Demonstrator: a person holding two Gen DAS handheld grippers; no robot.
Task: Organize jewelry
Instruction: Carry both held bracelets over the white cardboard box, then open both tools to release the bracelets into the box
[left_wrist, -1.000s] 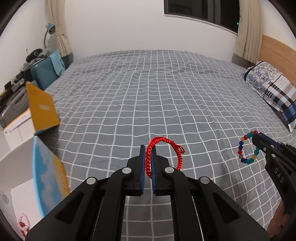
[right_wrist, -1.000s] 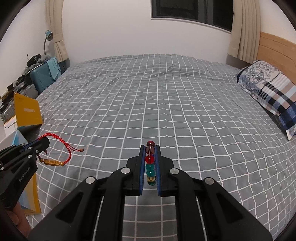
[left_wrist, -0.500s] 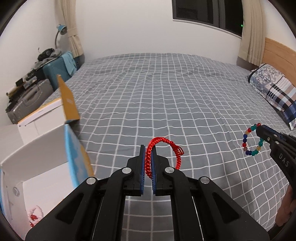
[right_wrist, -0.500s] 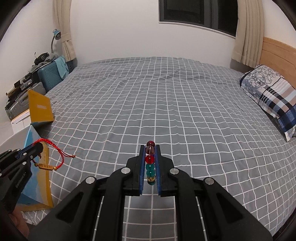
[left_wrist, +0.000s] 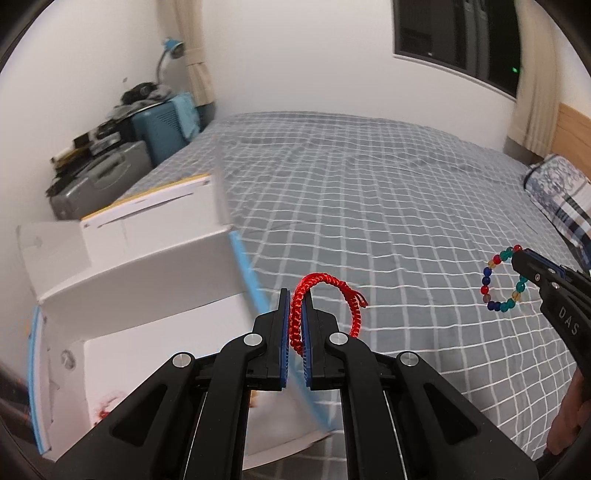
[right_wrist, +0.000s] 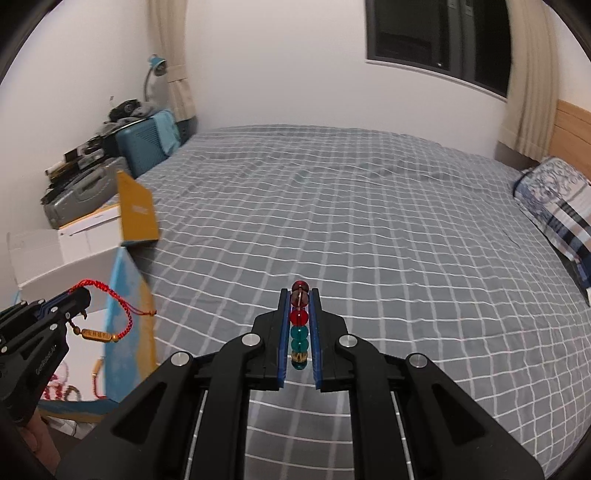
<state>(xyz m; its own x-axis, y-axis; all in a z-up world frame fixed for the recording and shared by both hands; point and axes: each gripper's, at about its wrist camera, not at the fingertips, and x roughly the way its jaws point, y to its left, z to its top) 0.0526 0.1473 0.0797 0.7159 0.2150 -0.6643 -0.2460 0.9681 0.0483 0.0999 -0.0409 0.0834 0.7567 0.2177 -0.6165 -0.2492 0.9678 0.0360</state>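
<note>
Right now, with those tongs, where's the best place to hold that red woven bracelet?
On the braided cord, as the left gripper does: the red bracelet is pinched edge-on across one side of its loop. The cord is thin and soft, and the gold bar charm then hangs free below.

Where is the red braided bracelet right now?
The red braided bracelet is clamped in the left claw, held in the air beside the open white box at the bed's left edge.
</note>
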